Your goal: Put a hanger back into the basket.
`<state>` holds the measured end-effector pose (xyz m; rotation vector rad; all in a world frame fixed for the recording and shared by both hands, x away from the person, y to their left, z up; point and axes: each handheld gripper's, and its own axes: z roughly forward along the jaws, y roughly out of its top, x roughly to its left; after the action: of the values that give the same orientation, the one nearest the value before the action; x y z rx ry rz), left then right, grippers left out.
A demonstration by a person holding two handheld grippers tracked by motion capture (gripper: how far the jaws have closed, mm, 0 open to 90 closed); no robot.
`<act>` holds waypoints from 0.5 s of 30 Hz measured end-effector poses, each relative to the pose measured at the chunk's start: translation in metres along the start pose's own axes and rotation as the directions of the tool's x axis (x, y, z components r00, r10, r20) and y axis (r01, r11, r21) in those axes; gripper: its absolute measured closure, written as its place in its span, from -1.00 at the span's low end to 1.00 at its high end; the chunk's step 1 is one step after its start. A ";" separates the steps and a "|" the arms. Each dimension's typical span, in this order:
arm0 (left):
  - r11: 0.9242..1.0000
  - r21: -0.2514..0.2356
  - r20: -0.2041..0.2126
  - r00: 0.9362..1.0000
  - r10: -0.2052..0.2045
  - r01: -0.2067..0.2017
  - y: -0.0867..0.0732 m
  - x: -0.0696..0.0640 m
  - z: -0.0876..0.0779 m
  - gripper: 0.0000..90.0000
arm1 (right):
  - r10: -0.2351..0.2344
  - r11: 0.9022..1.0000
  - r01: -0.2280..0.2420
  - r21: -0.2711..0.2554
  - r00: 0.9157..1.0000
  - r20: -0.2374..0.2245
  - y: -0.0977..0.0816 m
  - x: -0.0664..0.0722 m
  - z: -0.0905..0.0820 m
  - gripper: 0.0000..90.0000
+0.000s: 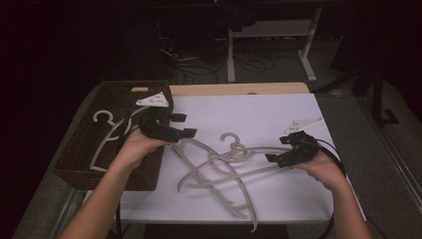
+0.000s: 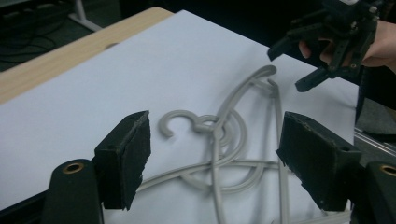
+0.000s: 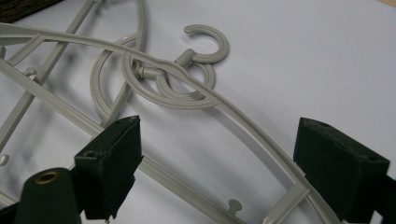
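While my left gripper (image 1: 183, 125) hangs with its jaws wide and nothing between them, just past the basket (image 1: 74, 149) rim, my right gripper (image 1: 279, 158) hovers with jaws wide and bare over the end of the tangled hangers (image 1: 219, 169). The pile lies mid-table on the white sheet (image 1: 259, 114), its hooks interlocked; 1 hanger in the basket (image 1: 107, 134) already rests against the dark weave.

As I judge it, the step in hand is picking the next hanger off the pile. To do it well, I should close my right jaws on the straight bar (image 3: 196, 189) that runs between them in the right gripper view, not on the looped hooks (image 3: 187, 74), which would drag a neighbour along. My left could pin the other hangers so they stay flat.

The white sheet is bare beyond the hooks and toward the wooden strip (image 1: 239, 88) at the far edge, so there is open room to lift and swing. The near edge is tighter: 1 hanger tip (image 1: 254, 224) reaches it and could slip off. The basket wall stands close on the left.
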<state>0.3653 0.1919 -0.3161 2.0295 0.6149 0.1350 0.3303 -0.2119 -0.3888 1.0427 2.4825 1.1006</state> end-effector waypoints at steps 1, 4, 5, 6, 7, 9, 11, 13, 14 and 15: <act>1.000 -0.003 0.005 1.000 -0.001 0.001 0.000 -0.002 0.004 -0.46 | 0.000 1.000 0.000 0.000 1.000 0.000 0.000 0.000 0.000 -0.67; 1.000 -0.003 0.030 0.999 -0.012 0.012 -0.004 -0.009 0.024 -0.51 | 0.004 1.000 -0.004 -0.002 1.000 0.006 -0.001 0.000 0.001 -0.66; 1.000 0.002 0.028 1.000 -0.013 0.013 -0.006 -0.010 0.029 -0.57 | 0.005 1.000 -0.005 0.000 1.000 0.008 -0.001 0.000 0.001 -0.64; 1.000 0.003 0.031 0.999 -0.010 0.010 -0.008 -0.011 0.034 -0.60 | 0.007 1.000 -0.007 0.002 1.000 0.011 -0.001 0.000 0.001 -0.63; 1.000 0.003 0.035 0.999 -0.010 0.010 -0.010 -0.012 0.039 -0.60 | 0.008 1.000 -0.008 0.000 1.000 0.012 -0.001 0.001 0.001 -0.62; 1.000 0.008 0.040 0.999 -0.007 0.007 -0.012 -0.013 0.043 -0.62 | 0.010 1.000 -0.010 -0.002 1.000 0.012 -0.002 0.001 0.001 -0.59; 1.000 0.007 0.051 0.999 -0.012 0.011 -0.018 -0.013 0.053 -0.62 | 0.022 1.000 -0.022 0.000 1.000 0.012 -0.004 0.002 0.000 -0.51; 1.000 0.017 0.054 0.998 -0.012 0.011 -0.021 -0.013 0.059 -0.65 | 0.036 0.999 -0.036 0.002 0.999 0.011 -0.006 0.003 -0.001 -0.46; 0.999 0.032 0.053 0.999 -0.003 0.001 -0.023 -0.014 0.062 -0.67 | 0.044 0.999 -0.044 0.001 0.999 0.013 -0.007 0.003 -0.001 -0.42; 0.999 0.036 0.053 0.999 0.002 -0.004 -0.026 -0.014 0.064 -0.67 | 0.052 0.999 -0.052 0.001 0.998 0.021 -0.009 0.004 -0.002 -0.38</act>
<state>0.3651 0.1448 -0.3689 2.0624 0.5848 0.0719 0.3222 -0.2145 -0.3932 1.1201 2.4531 1.0963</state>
